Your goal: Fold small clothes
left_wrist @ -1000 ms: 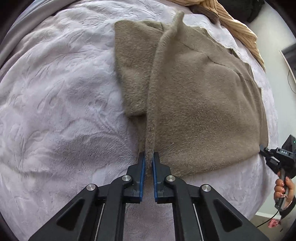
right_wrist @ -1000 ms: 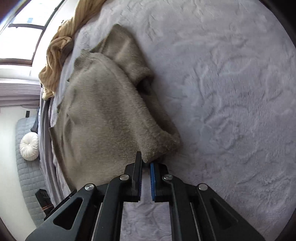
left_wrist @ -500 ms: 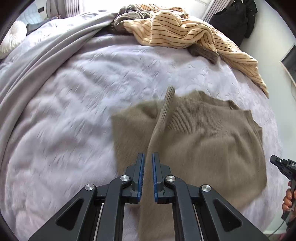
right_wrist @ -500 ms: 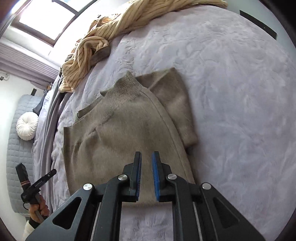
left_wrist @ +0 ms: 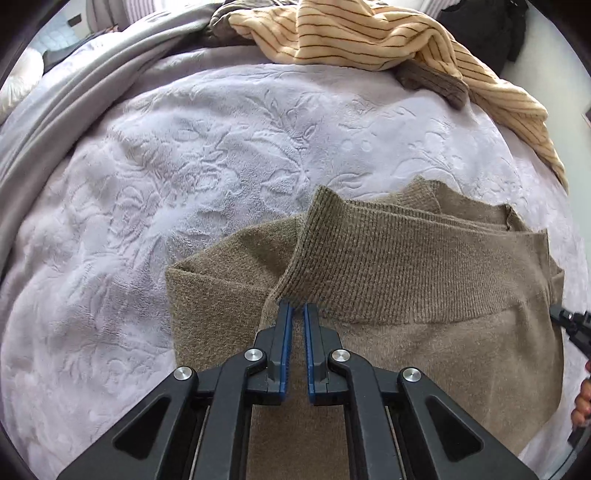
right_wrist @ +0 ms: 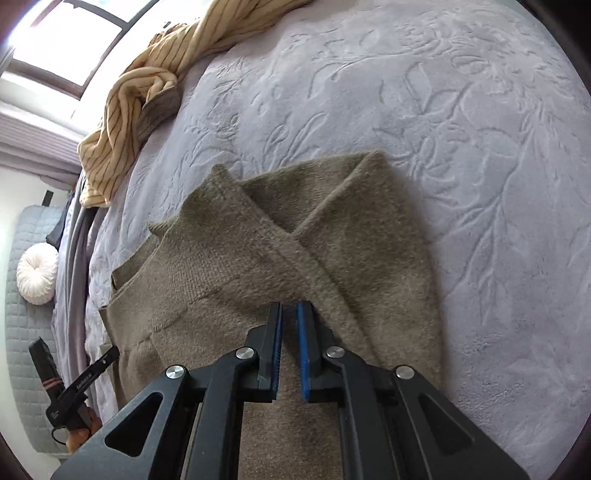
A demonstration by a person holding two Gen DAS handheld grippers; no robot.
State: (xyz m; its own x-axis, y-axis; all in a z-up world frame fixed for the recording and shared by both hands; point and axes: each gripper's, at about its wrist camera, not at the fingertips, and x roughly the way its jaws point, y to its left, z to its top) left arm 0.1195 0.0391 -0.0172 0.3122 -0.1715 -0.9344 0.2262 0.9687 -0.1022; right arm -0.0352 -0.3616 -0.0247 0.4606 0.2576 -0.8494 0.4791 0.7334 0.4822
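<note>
Pale lilac embossed plush bedspread (left_wrist: pixel 207 158) under everything. Folded taupe knitted sweater (left_wrist: pixel 424 266) flat on it, ribbed hem doubled over on top. Left gripper (left_wrist: pixel 298 309) clenched on a raised fold of the knit. Right gripper (right_wrist: pixel 290 309) closing, jaws nearly together, knit pinched between. Crumpled yellow striped garment (right_wrist: pixel 125 110) well apart near the bed's edge.

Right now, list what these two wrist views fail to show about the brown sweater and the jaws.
- Left wrist view: the brown sweater near edge lies under the left gripper; whether the jaws pinch the knit is hidden.
- Right wrist view: the right gripper covers the sweater's lower part; its jaws are closing, with no cloth visible between them.
- Both views: the striped yellow garment is cut off by the top edge.
- Left wrist view: the person's hand is cut by the right edge.
</note>
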